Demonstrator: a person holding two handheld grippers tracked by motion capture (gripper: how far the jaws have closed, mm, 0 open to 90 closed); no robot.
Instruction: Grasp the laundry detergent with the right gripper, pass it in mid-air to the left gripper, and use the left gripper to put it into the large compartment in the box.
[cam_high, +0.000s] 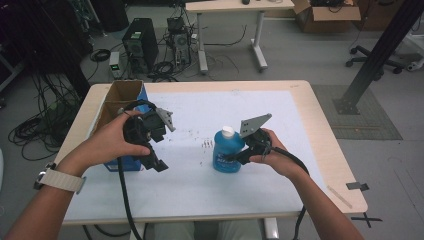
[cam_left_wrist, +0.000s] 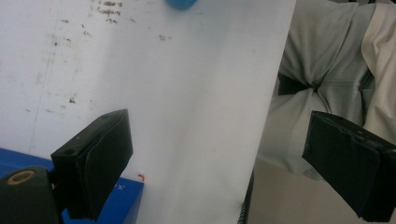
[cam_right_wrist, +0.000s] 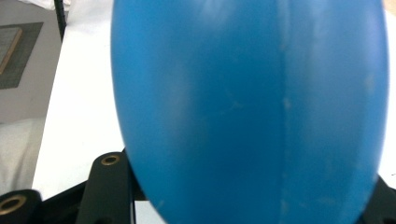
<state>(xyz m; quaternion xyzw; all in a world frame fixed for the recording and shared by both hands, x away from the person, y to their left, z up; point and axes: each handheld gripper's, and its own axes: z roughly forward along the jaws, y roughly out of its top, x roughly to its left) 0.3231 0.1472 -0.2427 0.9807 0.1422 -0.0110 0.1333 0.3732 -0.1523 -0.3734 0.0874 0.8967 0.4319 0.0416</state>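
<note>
right tongs (cam_high: 235, 157): closed on blue bottle (cam_high: 227, 152), frame centre | left tongs (cam_high: 159, 164): wide open, empty | risk: round smooth bottle may slip or tip when lifted

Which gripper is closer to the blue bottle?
Right. The right gripper has its fingers shut on the blue bottle, gripping it from the side. The left gripper is off to the bottle's left, fingers open, by the blue box.

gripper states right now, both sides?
Left gripper: open, nothing between the jaws, above the table.
Right gripper: shut on the blue bottle, which stands upright on the table.
</note>
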